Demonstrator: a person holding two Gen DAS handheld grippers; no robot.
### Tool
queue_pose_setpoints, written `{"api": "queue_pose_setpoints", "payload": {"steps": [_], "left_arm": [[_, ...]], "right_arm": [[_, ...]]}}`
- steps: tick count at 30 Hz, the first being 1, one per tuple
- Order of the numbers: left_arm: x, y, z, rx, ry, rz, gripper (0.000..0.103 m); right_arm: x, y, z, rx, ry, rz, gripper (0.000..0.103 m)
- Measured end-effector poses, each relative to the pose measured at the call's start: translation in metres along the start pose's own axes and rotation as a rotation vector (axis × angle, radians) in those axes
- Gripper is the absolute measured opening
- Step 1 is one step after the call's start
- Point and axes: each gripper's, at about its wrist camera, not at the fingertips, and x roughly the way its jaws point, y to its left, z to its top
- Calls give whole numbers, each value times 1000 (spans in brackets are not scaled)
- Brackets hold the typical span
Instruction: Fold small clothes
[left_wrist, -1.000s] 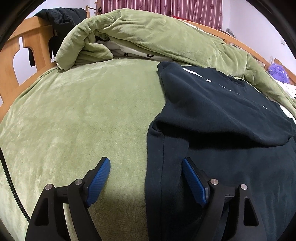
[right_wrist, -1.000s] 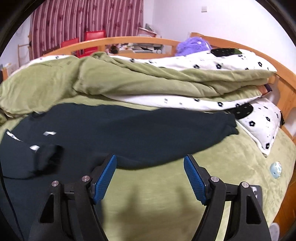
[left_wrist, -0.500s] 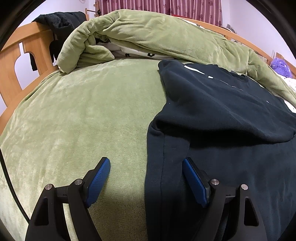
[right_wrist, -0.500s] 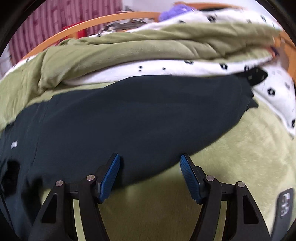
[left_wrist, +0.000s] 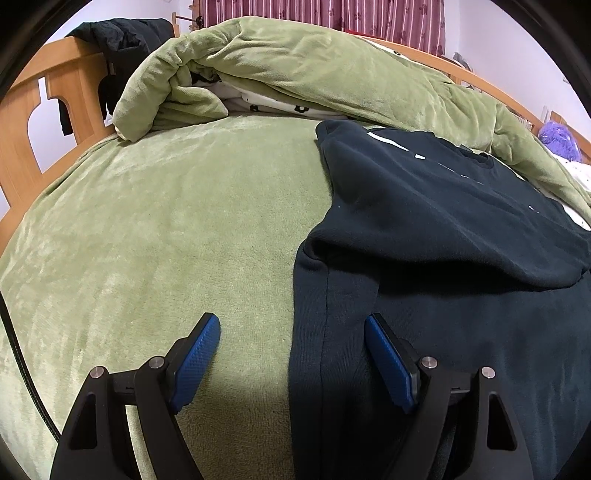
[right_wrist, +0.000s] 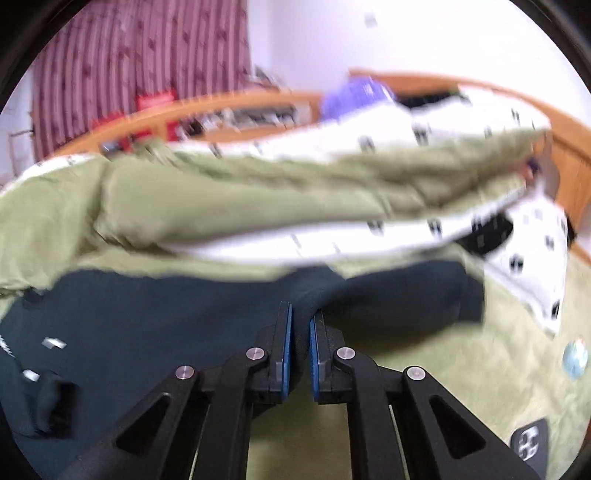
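Green plush bedding covers the bed (left_wrist: 155, 229), with a wooden bed frame (left_wrist: 33, 122) at its edge, a rumpled green duvet (left_wrist: 295, 70) heaped along the far side and striped maroon curtains (right_wrist: 147, 62) behind. On the bed lies a dark sweatshirt (left_wrist: 443, 229), spread flat with a sleeve folded across its body.

In the left wrist view the left gripper (left_wrist: 291, 354) hangs just above the sweatshirt's near side edge with its jaws spread wide; that edge runs between the blue pads (left_wrist: 195, 358), which do not press on it.

In the blurred right wrist view the right gripper (right_wrist: 300, 332) is clenched on a fold of the sweatshirt (right_wrist: 166, 314), the cloth pinched into a ridge between its pads and lifted slightly off the bedding.
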Motion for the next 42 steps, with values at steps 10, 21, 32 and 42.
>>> {"api": "queue_pose_setpoints", "payload": {"steps": [10, 21, 32, 42], "left_arm": [[-5, 8, 2, -43, -15, -35, 80], [-8, 14, 2, -75, -37, -86, 79], [-6, 19, 3, -96, -30, -87, 79], [1, 18, 3, -93, -1, -96, 79]], "right_arm": [[-95, 206, -3, -226, -65, 286, 8], [-60, 335, -131, -356, 205, 328, 16], [-104, 225, -105, -290, 97, 224, 66], [-39, 113, -106, -95, 213, 128, 69]]}}
